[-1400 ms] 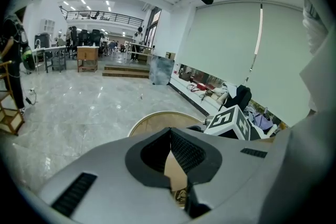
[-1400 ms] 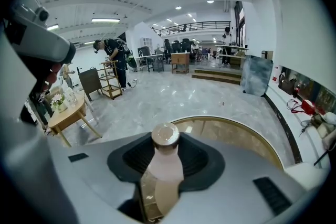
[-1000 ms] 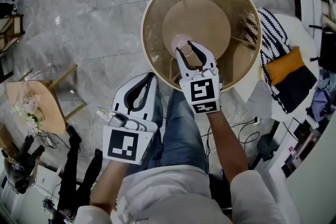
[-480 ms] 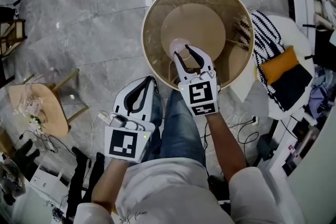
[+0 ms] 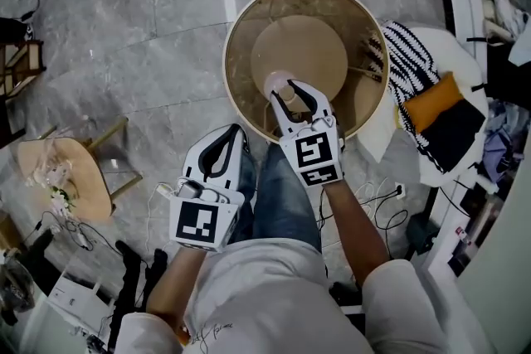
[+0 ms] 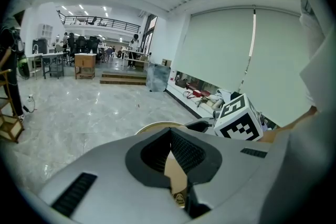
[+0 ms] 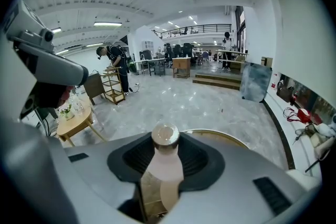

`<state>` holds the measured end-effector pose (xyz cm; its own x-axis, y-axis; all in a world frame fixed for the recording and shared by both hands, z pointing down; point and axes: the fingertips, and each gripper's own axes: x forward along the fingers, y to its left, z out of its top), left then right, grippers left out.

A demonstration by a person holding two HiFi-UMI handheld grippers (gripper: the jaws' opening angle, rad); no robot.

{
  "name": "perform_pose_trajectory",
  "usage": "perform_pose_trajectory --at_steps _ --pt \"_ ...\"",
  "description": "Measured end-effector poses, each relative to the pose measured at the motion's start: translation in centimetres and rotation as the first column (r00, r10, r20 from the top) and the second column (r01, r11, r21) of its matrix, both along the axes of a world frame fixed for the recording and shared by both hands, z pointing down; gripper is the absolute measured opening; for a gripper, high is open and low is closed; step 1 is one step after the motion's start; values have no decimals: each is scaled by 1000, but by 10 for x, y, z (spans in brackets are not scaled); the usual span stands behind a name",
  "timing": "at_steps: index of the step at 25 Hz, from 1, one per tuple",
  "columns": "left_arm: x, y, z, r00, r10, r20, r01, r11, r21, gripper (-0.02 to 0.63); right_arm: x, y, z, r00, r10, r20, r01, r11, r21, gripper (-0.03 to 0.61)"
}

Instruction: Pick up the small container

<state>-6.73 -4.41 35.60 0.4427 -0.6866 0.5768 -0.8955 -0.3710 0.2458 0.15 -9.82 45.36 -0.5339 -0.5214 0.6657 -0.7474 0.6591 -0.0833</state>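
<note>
Already gripped: lift step in hand

Right gripper (image 5: 294, 89) was clamped on the small container, a pale pink bottle (image 7: 165, 160) with a round cap poking up past the jaws. It sat over the near side of the round table (image 5: 241, 12); couldn't tell if it was touching the glass top. Left gripper (image 5: 235, 131) was closed on nothing, just off the table's near rim. Next move, likely: raise straight up, keep the bottle upright, and hold the squeeze, since the smooth body could slip.
</note>
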Motion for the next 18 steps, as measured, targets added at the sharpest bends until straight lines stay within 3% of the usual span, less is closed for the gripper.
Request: perform_pose_trajectory --at_steps 18 --pt "-3 15 -50 999 9 -33 -8 999 53 18 1 34 -61 999 -46 8 46 999 -11 146"
